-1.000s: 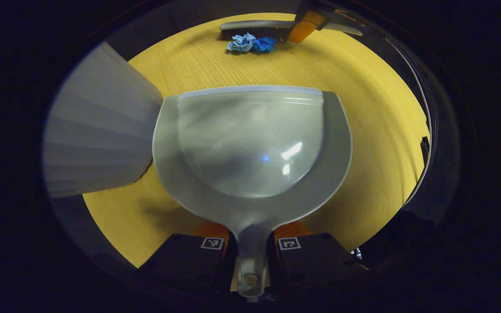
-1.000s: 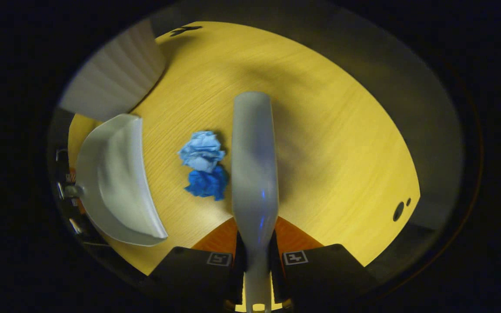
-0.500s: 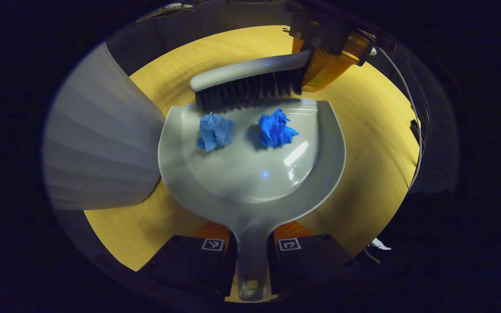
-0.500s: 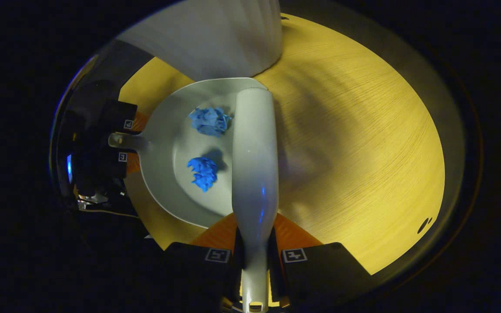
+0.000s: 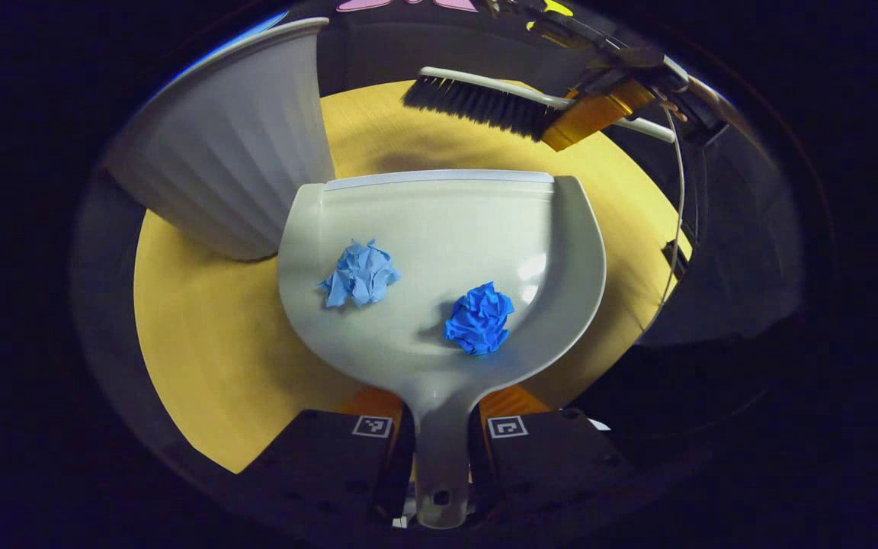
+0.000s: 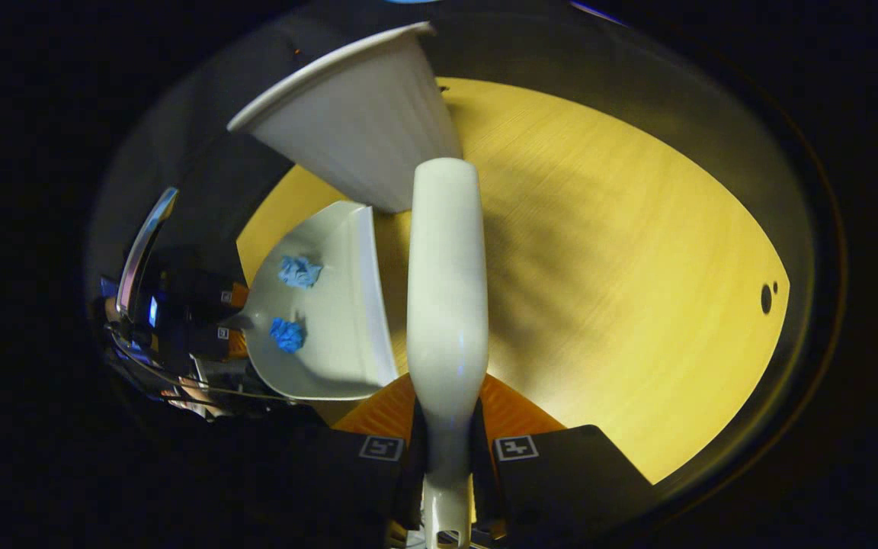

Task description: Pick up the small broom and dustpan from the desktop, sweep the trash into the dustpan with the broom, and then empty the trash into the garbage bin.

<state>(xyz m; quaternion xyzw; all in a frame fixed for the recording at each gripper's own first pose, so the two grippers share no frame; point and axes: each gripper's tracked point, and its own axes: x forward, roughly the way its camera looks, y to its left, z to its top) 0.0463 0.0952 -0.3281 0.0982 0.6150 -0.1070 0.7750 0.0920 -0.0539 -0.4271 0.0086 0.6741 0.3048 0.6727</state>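
left gripper view has the left gripper (image 5: 439, 450) clamped on the handle of the dustpan (image 5: 439, 229), a light stiff shell carrying two loose paper wads (image 5: 360, 273), the bin (image 5: 233, 160) far left, while the right gripper (image 6: 447, 457) pinches the broom (image 6: 447, 282) handle.

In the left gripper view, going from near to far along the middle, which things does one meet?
Left tongs shut on the dustpan handle → dark blue paper ball → light blue paper ball → dustpan front lip → bare desktop → broom bristles.
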